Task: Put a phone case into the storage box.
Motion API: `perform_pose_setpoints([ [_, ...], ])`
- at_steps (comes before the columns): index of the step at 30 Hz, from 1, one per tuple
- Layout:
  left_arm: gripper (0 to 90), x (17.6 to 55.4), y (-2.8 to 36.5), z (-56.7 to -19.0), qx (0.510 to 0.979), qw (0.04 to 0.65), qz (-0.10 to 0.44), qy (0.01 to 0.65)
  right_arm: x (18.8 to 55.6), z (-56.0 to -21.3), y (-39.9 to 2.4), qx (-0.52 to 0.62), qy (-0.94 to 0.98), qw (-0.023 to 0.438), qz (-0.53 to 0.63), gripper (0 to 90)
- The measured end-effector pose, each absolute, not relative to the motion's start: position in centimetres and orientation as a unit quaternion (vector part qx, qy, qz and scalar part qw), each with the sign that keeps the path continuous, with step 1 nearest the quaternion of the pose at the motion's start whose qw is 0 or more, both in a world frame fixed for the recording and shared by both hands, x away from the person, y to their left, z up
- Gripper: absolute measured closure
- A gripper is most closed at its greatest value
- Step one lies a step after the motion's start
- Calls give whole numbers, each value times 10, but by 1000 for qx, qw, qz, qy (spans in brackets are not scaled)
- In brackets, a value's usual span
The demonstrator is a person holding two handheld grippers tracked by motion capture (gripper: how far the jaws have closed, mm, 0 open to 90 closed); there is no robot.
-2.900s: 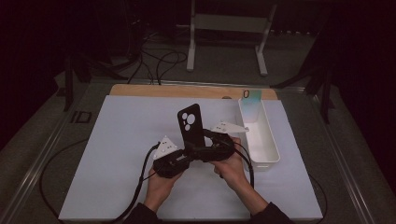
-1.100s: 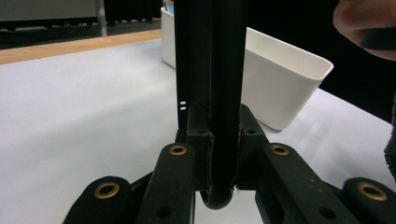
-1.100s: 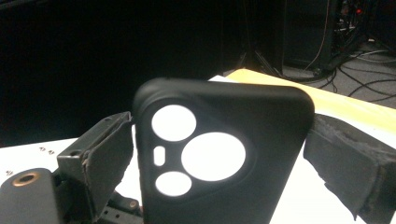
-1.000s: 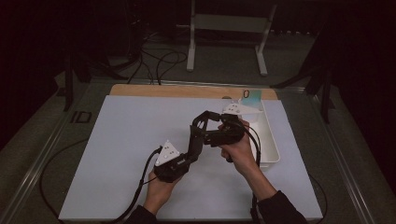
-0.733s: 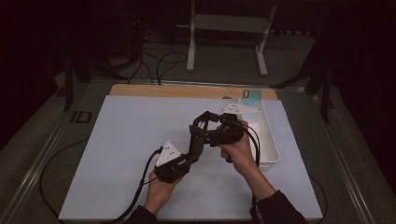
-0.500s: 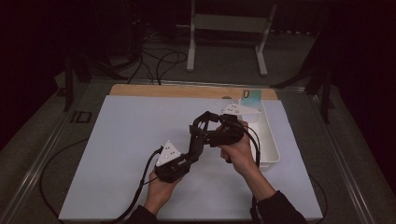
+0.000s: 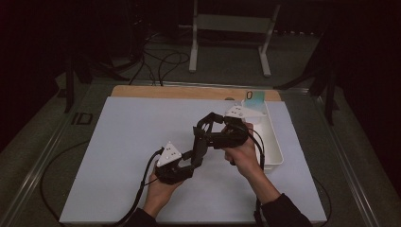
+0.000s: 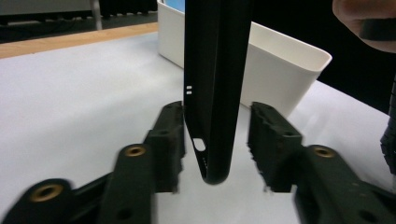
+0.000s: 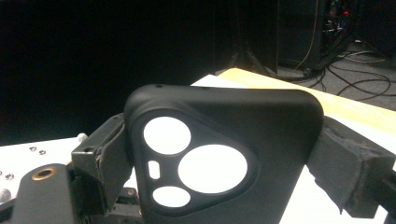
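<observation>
Black phone case (image 9: pixel 219 158), light and flexible, is being clamped across its edges by the right gripper (image 7: pixel 210 128), while left gripper (image 8: pixel 217 140) fingers, just opened, are being held apart around its lower end.

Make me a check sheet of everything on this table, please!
Surface: white mat on a wooden board.
Job's things: black phone case, held upright; white bin beside it.
Clutter: small pale blue thing at the bin's far end.
Grippers: right tool clamps the case's sides; left tool has just been opening, the case's end between its jaws.
Cables: one trails from the left tool; more on the floor.
Surroundings: white stand, dark room.
</observation>
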State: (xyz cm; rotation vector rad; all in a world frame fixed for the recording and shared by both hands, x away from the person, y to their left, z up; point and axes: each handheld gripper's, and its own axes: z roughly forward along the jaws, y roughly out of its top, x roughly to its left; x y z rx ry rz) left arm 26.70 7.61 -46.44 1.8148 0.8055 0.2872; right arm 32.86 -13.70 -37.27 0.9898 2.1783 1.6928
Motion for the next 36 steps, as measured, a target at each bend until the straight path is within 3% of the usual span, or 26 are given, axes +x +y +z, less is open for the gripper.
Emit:
perform_pose_setpoints([
  [8,213,266,85,-461,765,529,142,340,330,-373,-142,341,737,109,573,141],
  [17,18,266,105,-461,769,514,166,342,331,-372,-145,344,735,115,573,141],
  [36,1,264,161,-465,756,495,217,371,332,-369,-149,344,739,127,566,141],
])
